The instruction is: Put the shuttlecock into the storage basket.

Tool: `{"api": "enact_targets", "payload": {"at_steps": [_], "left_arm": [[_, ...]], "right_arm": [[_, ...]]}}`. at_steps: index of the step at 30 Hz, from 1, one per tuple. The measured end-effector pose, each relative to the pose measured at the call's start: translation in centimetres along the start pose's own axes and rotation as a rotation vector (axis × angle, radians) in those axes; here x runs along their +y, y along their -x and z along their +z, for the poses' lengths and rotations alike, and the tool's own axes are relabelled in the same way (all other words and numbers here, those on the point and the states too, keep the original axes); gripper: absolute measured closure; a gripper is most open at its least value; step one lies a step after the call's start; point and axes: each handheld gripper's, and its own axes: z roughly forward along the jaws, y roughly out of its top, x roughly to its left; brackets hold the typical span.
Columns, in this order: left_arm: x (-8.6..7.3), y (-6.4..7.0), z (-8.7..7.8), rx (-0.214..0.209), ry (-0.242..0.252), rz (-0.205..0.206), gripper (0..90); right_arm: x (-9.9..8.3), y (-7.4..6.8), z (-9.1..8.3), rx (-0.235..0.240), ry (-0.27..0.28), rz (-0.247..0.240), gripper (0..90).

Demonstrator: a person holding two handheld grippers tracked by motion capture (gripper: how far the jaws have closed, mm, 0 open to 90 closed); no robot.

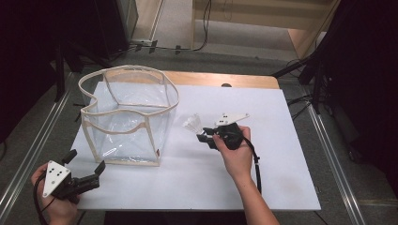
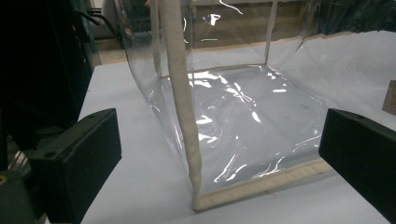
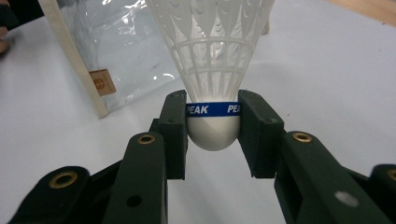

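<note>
A clear plastic bag (image 1: pixel 126 117) with cream fabric trim stands open on the white table (image 1: pixel 263 178), left of centre. A white shuttlecock (image 1: pixel 191 123) with a blue band (image 3: pixel 213 109) is held by its cork in my right gripper (image 1: pixel 204 136), which is shut on it just right of the bag; the feather skirt points away toward the bag. My left gripper (image 1: pixel 84 164) is open near the table's front left corner, facing the bag's near corner seam (image 2: pixel 184 116), with nothing between its jaws.
A wooden board (image 1: pixel 225 79) shows beyond the table's far edge. Dark stands and cables (image 1: pixel 309 70) are on the floor around the table. A small brown label (image 3: pixel 102 82) sits on the bag's lower edge.
</note>
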Motion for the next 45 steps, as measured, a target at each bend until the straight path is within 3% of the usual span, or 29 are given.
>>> {"api": "enact_targets", "payload": {"at_steps": [10, 29, 45], "left_arm": [[0.0, 0.0, 0.0, 0.0, 0.0, 0.0, 0.0], [0.0, 0.0, 0.0, 0.001, -0.001, 0.001, 0.0], [0.0, 0.0, 0.0, -0.001, 0.0, -0.001, 0.0]], "right_arm": [[0.6, 0.2, -1.0, 0.009, 0.078, 0.014, 62.5], [1.6, -0.1, -2.5, -0.031, 0.206, 0.027, 62.5], [2.9, -0.1, -3.7, -0.044, 0.273, 0.028, 62.4]]}}
